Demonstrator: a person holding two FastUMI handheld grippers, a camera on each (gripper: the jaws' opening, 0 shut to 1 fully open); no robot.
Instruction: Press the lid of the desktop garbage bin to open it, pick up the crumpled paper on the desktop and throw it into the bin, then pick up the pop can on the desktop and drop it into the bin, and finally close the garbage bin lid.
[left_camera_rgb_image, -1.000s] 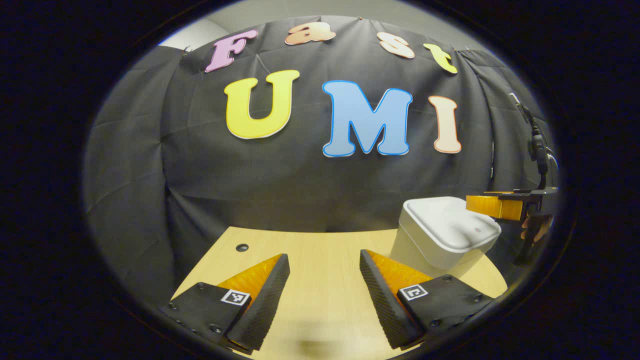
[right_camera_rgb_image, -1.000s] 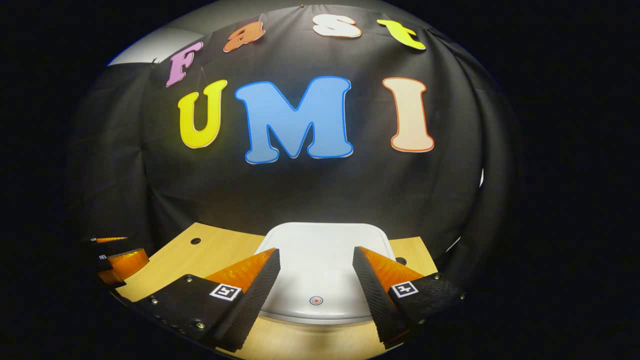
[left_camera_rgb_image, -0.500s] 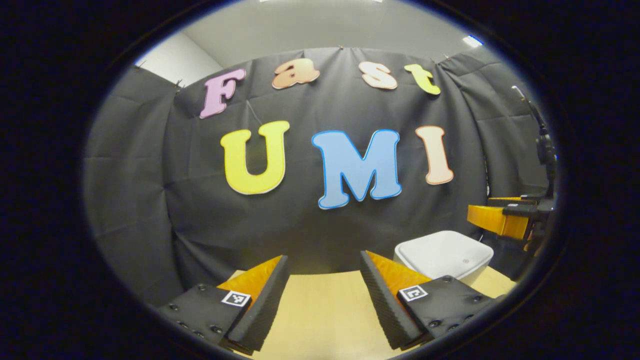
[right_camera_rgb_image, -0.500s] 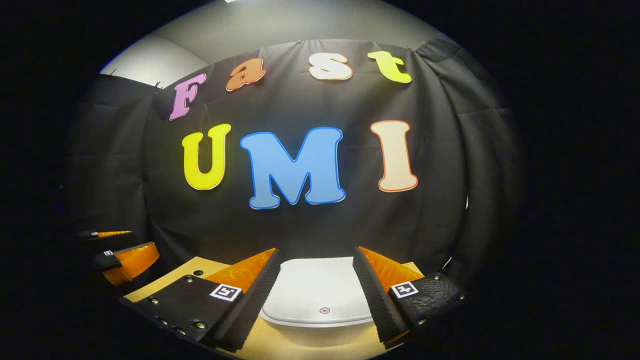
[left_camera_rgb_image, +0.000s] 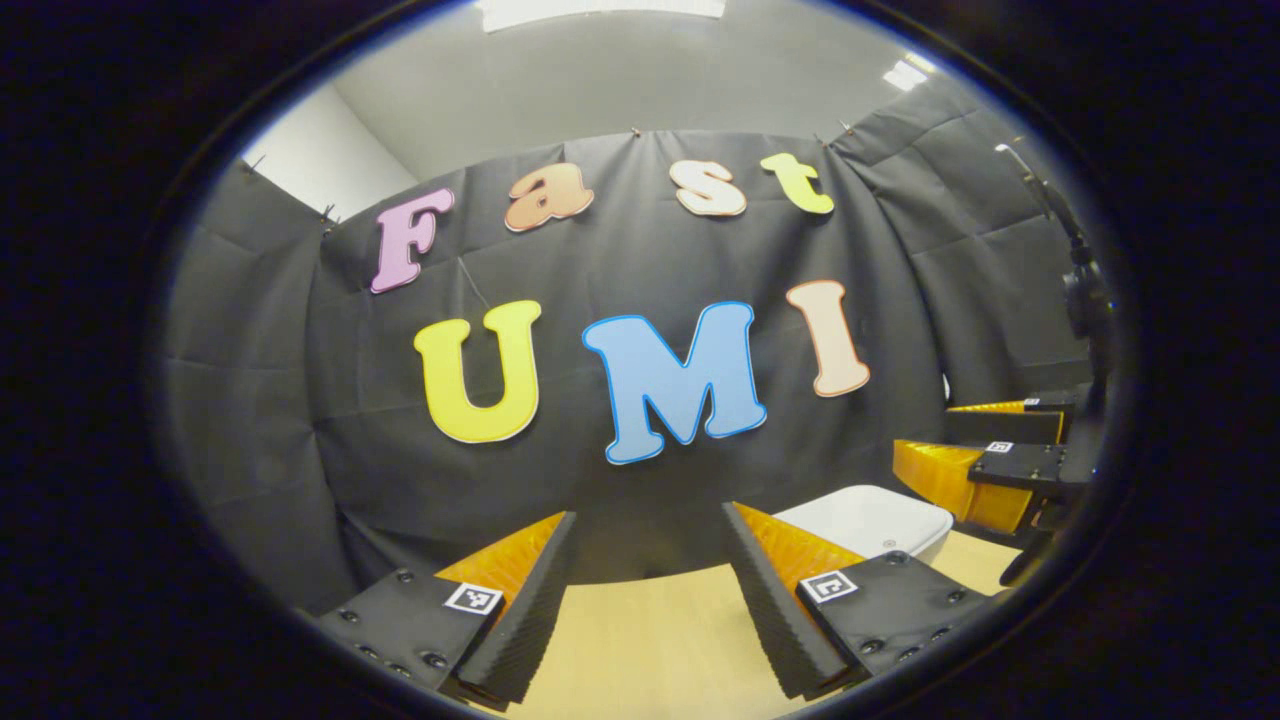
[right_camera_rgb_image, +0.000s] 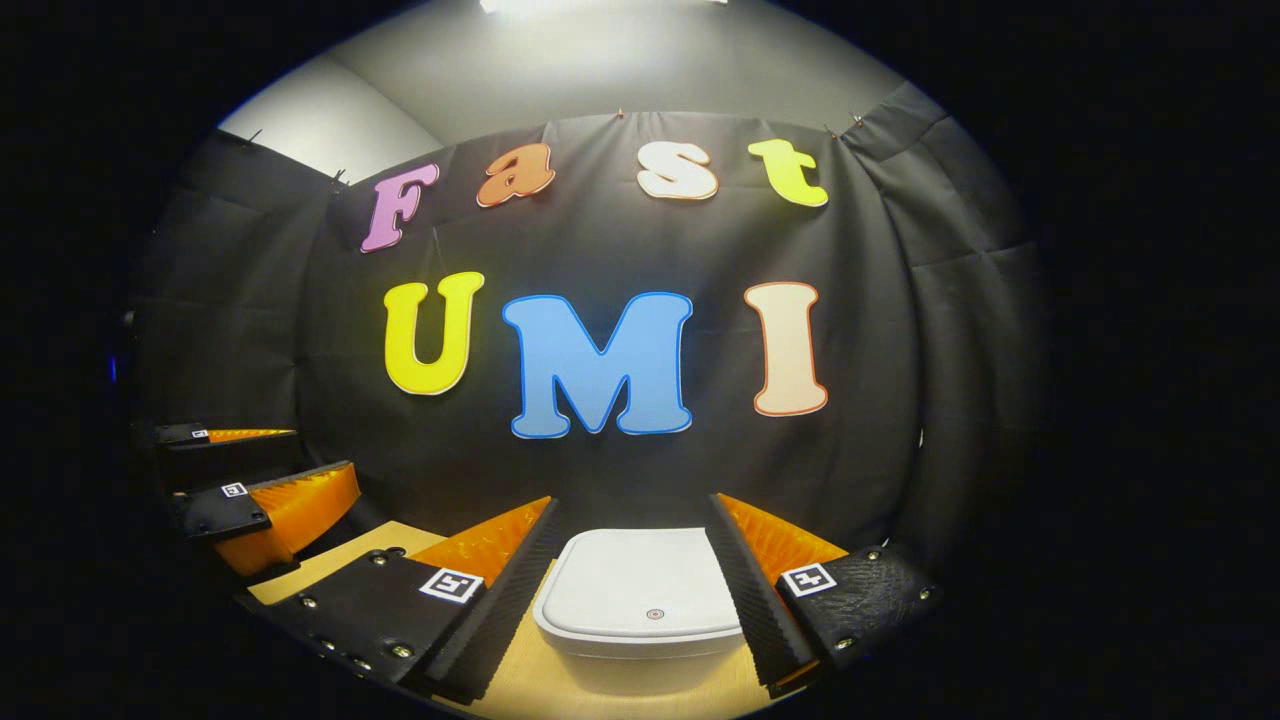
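Right gripper (right_camera_rgb_image: 633, 545) hangs level above the near edge of the wooden desktop (right_camera_rgb_image: 330, 565), its two fingers spread wide with nothing between them but air, and framed in that gap sits the white garbage bin (right_camera_rgb_image: 640, 605). Its lid (right_camera_rgb_image: 645, 585) lies flat and closed, and you can make out a small round red-ringed mark near the lid's front edge, right on the centre line. No contact: the fingers stand apart from the bin on either side, nearer to the camera than the lid. Over at the far left of the right gripper view comes the left gripper (right_camera_rgb_image: 265, 470), seen side-on, its fingers parted too and holding nothing, raised over the left part of the desktop. Switching to the left gripper view, the left gripper (left_camera_rgb_image: 648, 545) points out across bare light wood (left_camera_rgb_image: 650, 640), jaws wide and empty. Just past its right finger (left_camera_rgb_image: 790, 600) peeks the bin (left_camera_rgb_image: 870, 520), lid (left_camera_rgb_image: 865, 512) down, standing toward the right side of the desk near the cloth wall. At the right edge of that view hangs the right gripper (left_camera_rgb_image: 960, 445), side-on, fingers apart, above the bin and not touching it. Behind everything, the black cloth backdrop (left_camera_rgb_image: 250, 400) drapes down to the desk's far edge, with grey ceiling (left_camera_rgb_image: 600, 80) above.
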